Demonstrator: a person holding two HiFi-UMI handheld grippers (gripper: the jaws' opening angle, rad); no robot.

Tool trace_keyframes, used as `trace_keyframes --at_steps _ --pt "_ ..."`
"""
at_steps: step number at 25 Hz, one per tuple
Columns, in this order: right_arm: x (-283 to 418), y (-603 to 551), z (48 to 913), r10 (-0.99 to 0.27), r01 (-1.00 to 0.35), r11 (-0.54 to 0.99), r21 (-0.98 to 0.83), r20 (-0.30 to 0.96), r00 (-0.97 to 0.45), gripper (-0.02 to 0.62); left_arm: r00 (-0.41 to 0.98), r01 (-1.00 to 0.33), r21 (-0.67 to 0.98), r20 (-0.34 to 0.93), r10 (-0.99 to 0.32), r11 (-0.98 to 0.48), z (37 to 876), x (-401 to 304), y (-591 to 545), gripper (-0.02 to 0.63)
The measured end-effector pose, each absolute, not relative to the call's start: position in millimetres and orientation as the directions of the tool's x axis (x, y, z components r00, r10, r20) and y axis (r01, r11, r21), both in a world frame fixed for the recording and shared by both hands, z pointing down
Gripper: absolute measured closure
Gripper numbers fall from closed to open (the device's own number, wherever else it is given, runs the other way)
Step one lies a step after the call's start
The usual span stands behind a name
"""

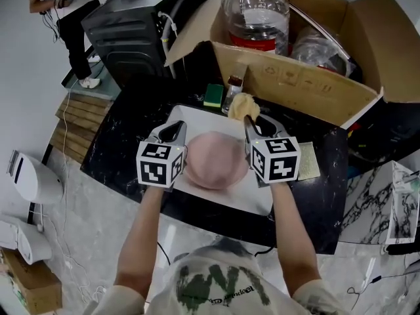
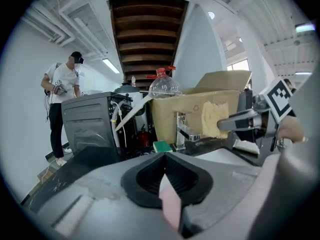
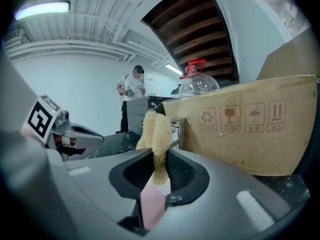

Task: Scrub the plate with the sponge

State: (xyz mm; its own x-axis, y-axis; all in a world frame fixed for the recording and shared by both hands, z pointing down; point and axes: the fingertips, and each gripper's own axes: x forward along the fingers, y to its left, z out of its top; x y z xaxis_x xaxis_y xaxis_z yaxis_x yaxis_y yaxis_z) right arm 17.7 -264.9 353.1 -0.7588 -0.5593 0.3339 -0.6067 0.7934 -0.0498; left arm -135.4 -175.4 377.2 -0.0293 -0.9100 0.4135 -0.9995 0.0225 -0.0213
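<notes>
Head view, nearest first: we hold our left gripper (image 1: 175, 130) with its jaws drawn together on the left rim of the pink plate (image 1: 216, 161), and a pink sliver sits between them in the left gripper view. The plate lies dome-up on a white board (image 1: 244, 199), between the two grippers, on a black marbled counter (image 1: 115, 159). Our right gripper (image 1: 252, 125) is clamped on the yellow sponge (image 1: 240, 105), which stands up just past the plate's far edge; we cannot tell whether the two touch. Beyond these are a green sponge (image 1: 213, 94) and a tap (image 2: 182, 129), then a cardboard box (image 1: 295, 81) holding a clear bottle (image 1: 255, 8). Farthest away, a person (image 1: 62, 5) stands beside a dark machine (image 1: 128, 26).
</notes>
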Motion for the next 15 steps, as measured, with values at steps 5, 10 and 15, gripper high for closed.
trace_keyframes --at_steps 5,10,15 --pt "18.1 -265.4 356.4 -0.566 -0.618 0.784 -0.057 0.342 -0.750 0.532 -0.008 -1.000 -0.020 0.429 -0.903 0.000 383.5 -137.1 -179.4 0.601" --pt "18.9 -264.2 359.0 -0.587 -0.641 0.767 -0.044 0.355 -0.727 0.532 0.029 -0.999 -0.011 0.437 -0.899 -0.038 389.7 -139.3 -184.7 0.601" --pt "18.6 -264.1 358.7 -0.631 -0.683 0.730 -0.020 0.363 -0.686 0.531 0.091 -0.995 -0.004 0.433 -0.897 -0.103 391.9 -144.3 -194.6 0.601"
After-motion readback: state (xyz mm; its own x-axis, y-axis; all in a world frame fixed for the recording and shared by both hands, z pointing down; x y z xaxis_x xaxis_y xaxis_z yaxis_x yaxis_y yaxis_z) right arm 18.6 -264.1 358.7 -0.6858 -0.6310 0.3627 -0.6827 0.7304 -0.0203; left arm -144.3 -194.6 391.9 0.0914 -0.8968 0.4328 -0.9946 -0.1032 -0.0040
